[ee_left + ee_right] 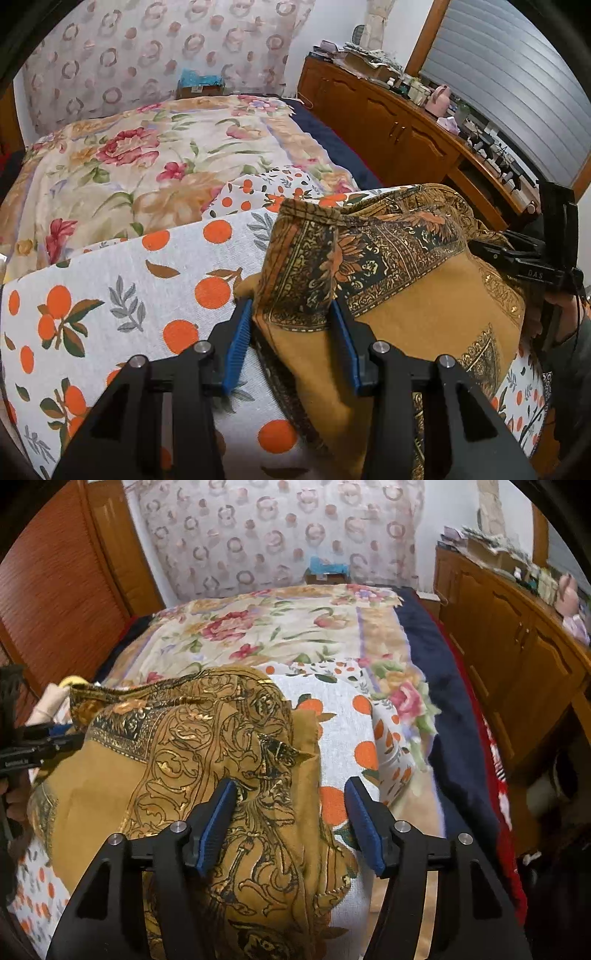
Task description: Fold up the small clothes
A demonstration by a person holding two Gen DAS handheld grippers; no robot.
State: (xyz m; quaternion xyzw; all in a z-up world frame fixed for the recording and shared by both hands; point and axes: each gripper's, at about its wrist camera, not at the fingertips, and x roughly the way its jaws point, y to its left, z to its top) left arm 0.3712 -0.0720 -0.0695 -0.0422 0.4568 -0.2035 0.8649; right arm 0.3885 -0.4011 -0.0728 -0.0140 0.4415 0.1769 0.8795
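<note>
A brown garment (pixel 406 295) with black and gold ornament lies bunched on a white cloth printed with oranges (pixel 129 288) on the bed. My left gripper (pixel 291 325) is shut on a raised fold at the garment's left edge, and the fabric fills the gap between its blue pads. In the right wrist view the same garment (pixel 166 738) covers the left half, over the orange-print cloth (pixel 343 716). My right gripper (pixel 291 784) stands open over the garment's right edge. Its left finger rests on the fabric and its right finger hangs over the orange-print cloth. Nothing is pinched.
A floral bedspread (pixel 147 155) covers the bed behind, with a navy blanket (pixel 454 709) along its right side. A wooden cabinet (pixel 388 122) loaded with clutter runs along the right. A wooden panel (pixel 55 602) stands at the left. A blue box (pixel 201 83) sits by the headboard.
</note>
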